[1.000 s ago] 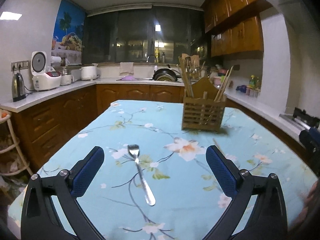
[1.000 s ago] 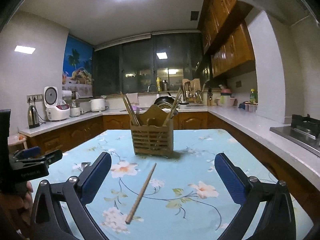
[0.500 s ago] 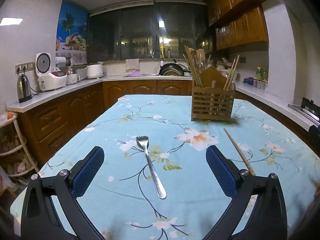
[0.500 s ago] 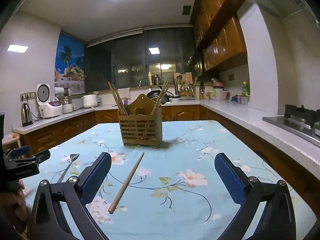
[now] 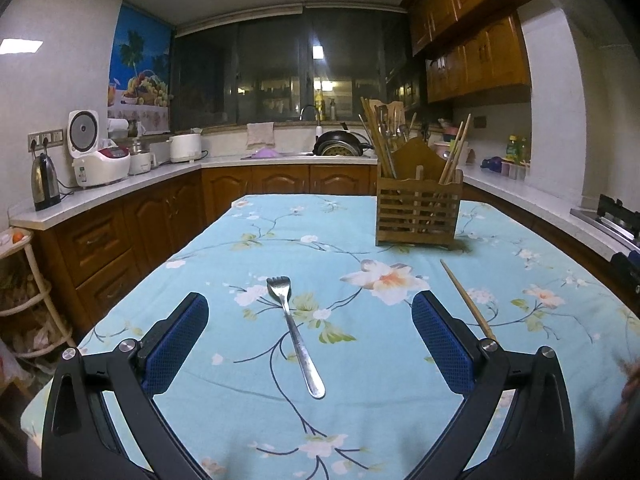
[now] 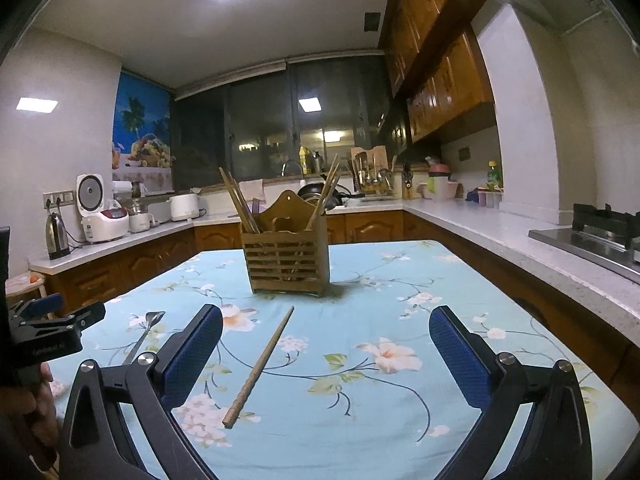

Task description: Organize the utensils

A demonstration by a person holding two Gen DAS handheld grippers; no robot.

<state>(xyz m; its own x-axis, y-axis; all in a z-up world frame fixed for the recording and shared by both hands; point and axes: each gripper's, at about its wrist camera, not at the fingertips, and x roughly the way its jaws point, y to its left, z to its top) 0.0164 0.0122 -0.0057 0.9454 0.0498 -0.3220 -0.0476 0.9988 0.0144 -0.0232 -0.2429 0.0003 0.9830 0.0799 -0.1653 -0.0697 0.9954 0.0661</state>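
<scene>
Landmark: the wooden utensil holder (image 5: 418, 212) stands upright on my tabletop (image 5: 360, 420), which wears a blue floral cloth.
Holder contents: several wooden chopsticks (image 6: 239, 204) lean out of its left compartment, and more lean from its right one; what else sits inside the slats I cannot tell.
Fork: a metal fork (image 5: 295, 334) lies flat on the cloth, on my side of the holder and to its left, tines pointing away from me.
Loose chopstick: one wooden chopstick (image 6: 260, 364) lies flat just in front of the holder, thin tip toward it, thick end toward me.
Left hand-held gripper: my left hand-held gripper (image 5: 308, 344) is spread wide and holds nothing; the fork lies between its blue pads (image 5: 176, 344), touching neither.
Right hand-held gripper: my right hand-held gripper (image 6: 326, 356) is also spread wide with nothing in it; the loose chopstick lies between its fingers, nearer the left one.
Behind the holder: a kitchen counter (image 6: 480, 220) with a dish rack (image 6: 370, 178) of more utensils.
</scene>
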